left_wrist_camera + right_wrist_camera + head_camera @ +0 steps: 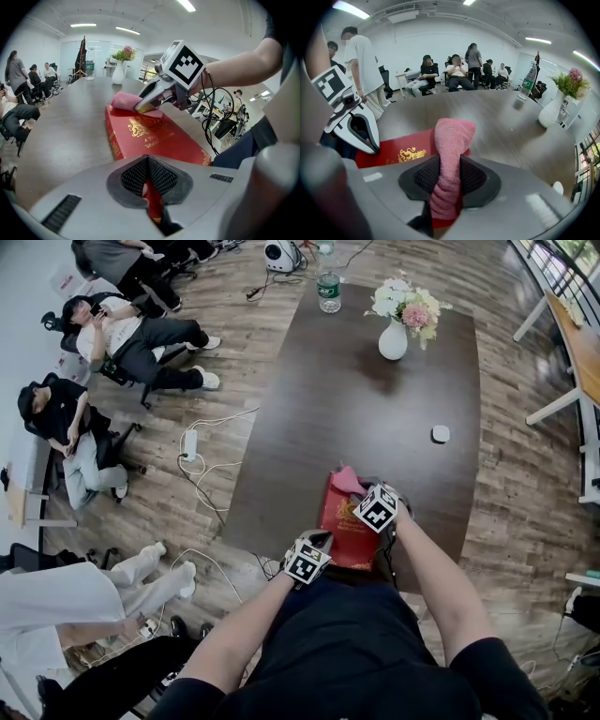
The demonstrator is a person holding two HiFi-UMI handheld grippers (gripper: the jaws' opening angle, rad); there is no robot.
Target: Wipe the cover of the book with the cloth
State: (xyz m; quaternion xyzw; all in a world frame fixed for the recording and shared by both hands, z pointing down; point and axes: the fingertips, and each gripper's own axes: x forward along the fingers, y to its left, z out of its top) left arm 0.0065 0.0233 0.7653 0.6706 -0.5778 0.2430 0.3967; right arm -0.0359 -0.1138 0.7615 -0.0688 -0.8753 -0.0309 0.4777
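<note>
A red book (339, 519) with gold print lies on the dark table (375, 409), close to the front edge. My left gripper (321, 541) is shut on the book's near left edge; in the left gripper view red cover (150, 133) shows between the pads of the left gripper (149, 187). My right gripper (359, 491) is shut on a pink cloth (346, 480), which rests on the far end of the cover. In the right gripper view the right gripper (450, 180) holds the cloth (452, 138) rolled upright over the book (403, 151).
A white vase of flowers (394, 336) and a water bottle (328, 289) stand at the table's far end. A small white object (441, 434) lies at the right side. Several people sit on chairs at the left, with cables and a power strip (190, 442) on the floor.
</note>
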